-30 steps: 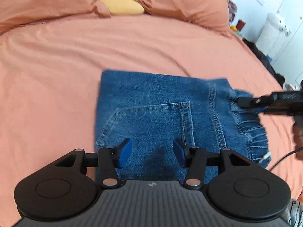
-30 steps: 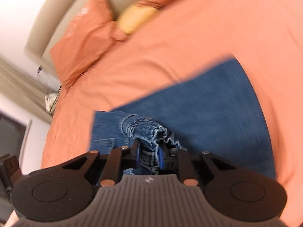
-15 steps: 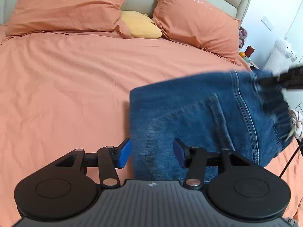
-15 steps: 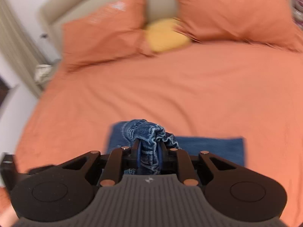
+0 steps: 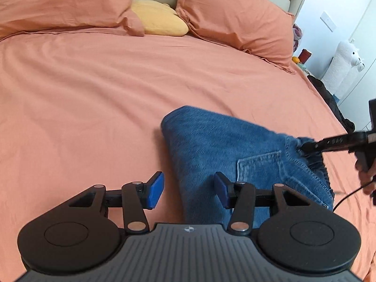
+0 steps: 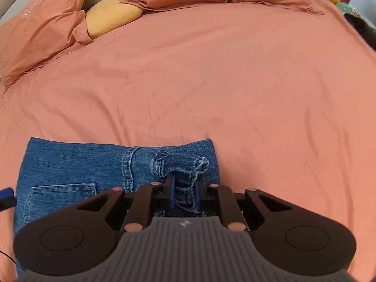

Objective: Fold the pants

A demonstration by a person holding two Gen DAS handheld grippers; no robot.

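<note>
Left wrist view: left gripper (image 5: 188,189) is closing, jaws apart, nothing between the pads; folded jeans (image 5: 225,150) are lying on the orange bedsheet (image 5: 94,94) (pillows (image 5: 230,16), white wall beyond).
Right wrist view: right gripper (image 6: 184,193) is clamping the jeans' bunched waistband (image 6: 185,164).

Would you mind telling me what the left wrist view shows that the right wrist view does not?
Only the left wrist view shows the left gripper with its jaws apart and closing, nothing between them, and a white plush toy by the wall. Only the right wrist view shows, close up, the right gripper shut on the bunched waistband. Both show the folded jeans on the orange bed, and the yellow pillow.
</note>
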